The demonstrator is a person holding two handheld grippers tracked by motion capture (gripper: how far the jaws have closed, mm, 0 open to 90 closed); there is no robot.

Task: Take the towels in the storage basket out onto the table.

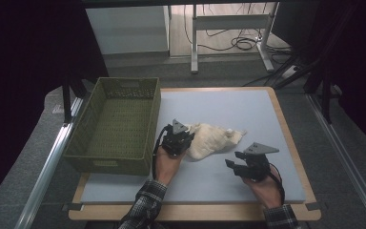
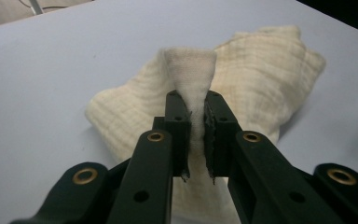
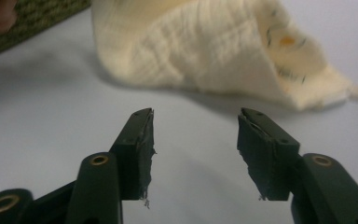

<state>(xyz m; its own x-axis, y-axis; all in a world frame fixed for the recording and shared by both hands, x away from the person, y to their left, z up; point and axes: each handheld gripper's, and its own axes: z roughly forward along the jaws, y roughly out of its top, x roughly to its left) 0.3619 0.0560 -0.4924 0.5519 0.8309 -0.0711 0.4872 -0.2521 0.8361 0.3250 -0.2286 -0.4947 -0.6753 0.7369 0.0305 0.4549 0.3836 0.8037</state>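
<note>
Pinching a raised fold of the cream cloth, the left gripper has its jaws drawn narrow, with the fabric pressed between the pads. In the left gripper view the fold stands up as a ridge between the two black jaws, and the cloth spreads behind and to both sides of them on the pale grey desk.

From the high view the cloth lies crumpled near the middle of the desk, just to the right of the green basket. The left gripper sits at the cloth's left edge, between the cloth and the basket, with the person's left hand behind it.

The right gripper is apart from the cloth, on the side nearer the person and to its right, with the right hand holding it from behind. Its jaws stand partly open with nothing between them. In the right gripper view the bare desk shows in the gap, and the cloth lies beyond the jaw tips, not touching them. A small printed pattern shows on the cloth's right part, and a corner of the basket sits beyond the cloth's left end.
</note>
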